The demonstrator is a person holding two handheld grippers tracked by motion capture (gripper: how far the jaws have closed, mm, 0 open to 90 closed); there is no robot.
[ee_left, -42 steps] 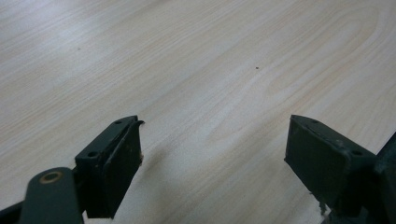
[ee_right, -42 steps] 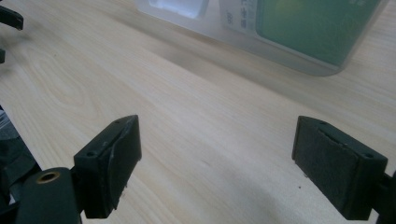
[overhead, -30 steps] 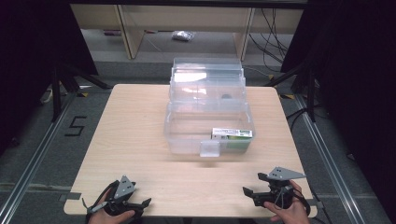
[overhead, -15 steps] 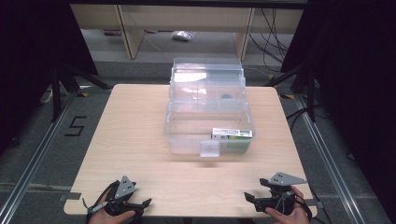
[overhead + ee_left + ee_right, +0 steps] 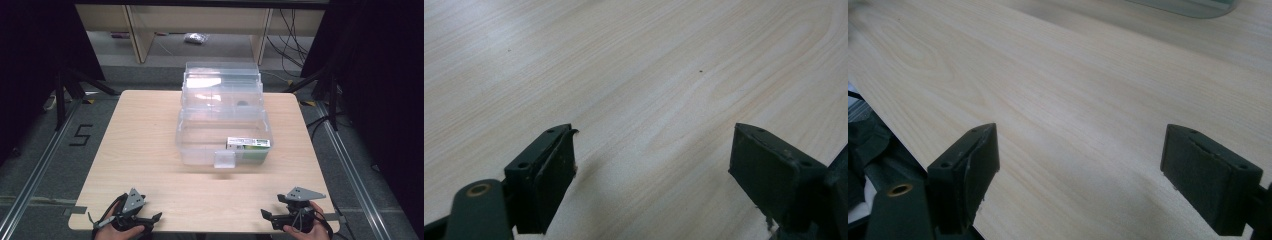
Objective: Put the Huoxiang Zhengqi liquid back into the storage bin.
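Pale wood surface (image 5: 150,150) carried a clear box (image 5: 222,120) at twelve o'clock from the left hand-held gripper (image 5: 150,220) and right hand-held gripper (image 5: 267,216), whose own views showed jaws wide apart, empty.

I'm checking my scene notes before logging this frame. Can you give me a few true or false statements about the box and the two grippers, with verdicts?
1. The clear plastic box stands open on the table. True.
2. The left gripper is clamped on the box. False: its jaws stand apart over bare wood near the table's front edge.
3. A green and white packet lies in the box's front right part. True.
4. The right gripper holds the packet. False: it is open and holds nothing.
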